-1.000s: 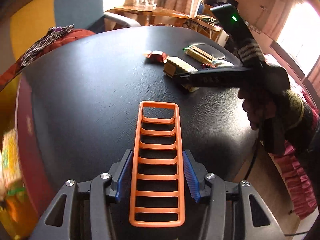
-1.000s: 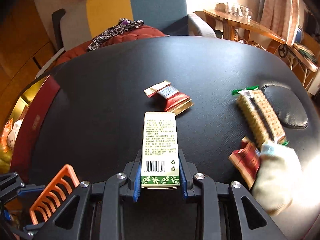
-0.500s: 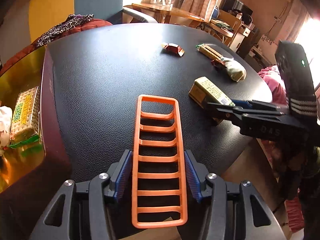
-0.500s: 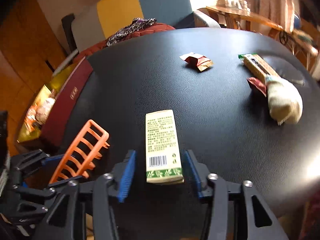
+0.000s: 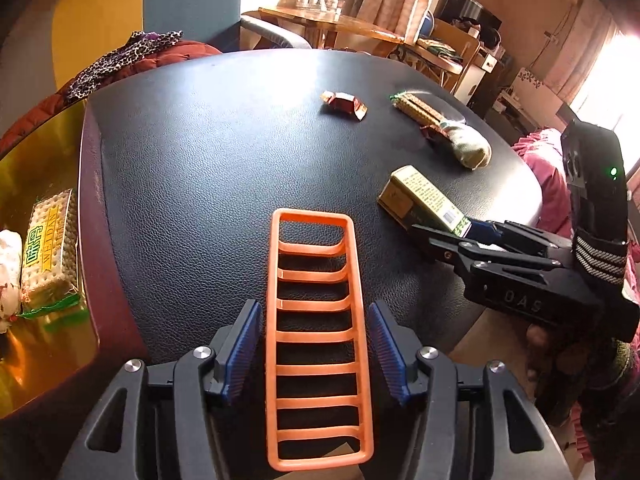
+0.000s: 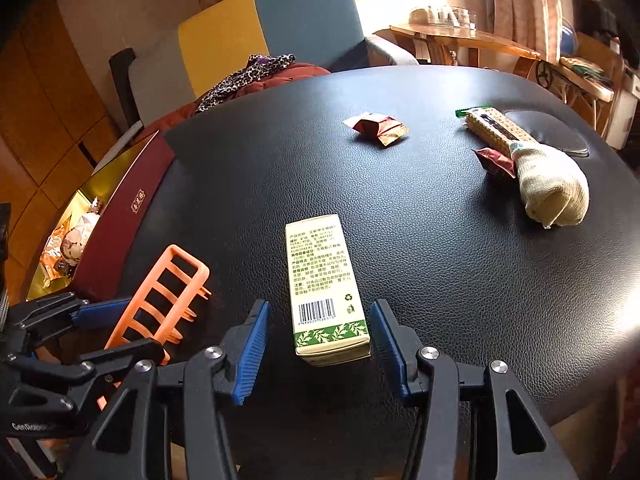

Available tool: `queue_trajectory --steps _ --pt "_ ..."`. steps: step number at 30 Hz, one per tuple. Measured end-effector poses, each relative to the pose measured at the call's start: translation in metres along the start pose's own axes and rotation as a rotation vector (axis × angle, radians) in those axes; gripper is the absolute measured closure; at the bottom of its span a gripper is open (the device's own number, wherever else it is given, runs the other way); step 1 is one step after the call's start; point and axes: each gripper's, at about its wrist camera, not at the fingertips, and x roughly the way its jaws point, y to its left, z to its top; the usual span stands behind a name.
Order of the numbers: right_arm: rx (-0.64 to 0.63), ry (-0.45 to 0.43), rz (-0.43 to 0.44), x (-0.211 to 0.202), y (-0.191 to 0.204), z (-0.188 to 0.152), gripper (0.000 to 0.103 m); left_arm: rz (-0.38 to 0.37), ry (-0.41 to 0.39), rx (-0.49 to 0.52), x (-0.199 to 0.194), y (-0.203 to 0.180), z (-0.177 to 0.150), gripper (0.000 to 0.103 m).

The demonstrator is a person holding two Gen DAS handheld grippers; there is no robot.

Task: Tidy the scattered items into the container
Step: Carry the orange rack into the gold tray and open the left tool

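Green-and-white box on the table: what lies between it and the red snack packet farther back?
Nothing; in the right wrist view only bare black tabletop separates the box from the red snack packet.

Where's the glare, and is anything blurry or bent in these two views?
Left wrist view: window blown out at right, fisheye bows the black table, all sharp. Right wrist view: sun glare washes the table's right edge; box print crisp.

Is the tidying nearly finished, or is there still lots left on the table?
Partly done: a cracker pack already lies in the gold-lined box. The open left gripper flanks the orange rack; the open right gripper flanks the green-and-white box. A red wrapper, a cracker sleeve and a sock remain.
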Motion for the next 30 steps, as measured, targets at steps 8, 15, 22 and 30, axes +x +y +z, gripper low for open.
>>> queue_trajectory --steps 8,15,22,30 --pt "-0.03 -0.007 -0.026 0.002 0.003 -0.001 0.05 0.048 -0.045 0.013 -0.003 -0.002 -0.003 0.053" --pt "-0.046 -0.007 -0.049 0.004 0.005 -0.001 0.05 0.049 -0.158 -0.007 -0.038 0.003 0.008 0.053" --pt "-0.052 -0.002 -0.069 0.005 0.008 -0.001 0.05 0.105 -0.238 -0.132 -0.075 0.05 0.014 0.053" --pt "-0.054 0.003 -0.082 0.006 0.01 0.0 0.049 0.202 -0.285 -0.276 -0.103 0.117 0.011 0.053"
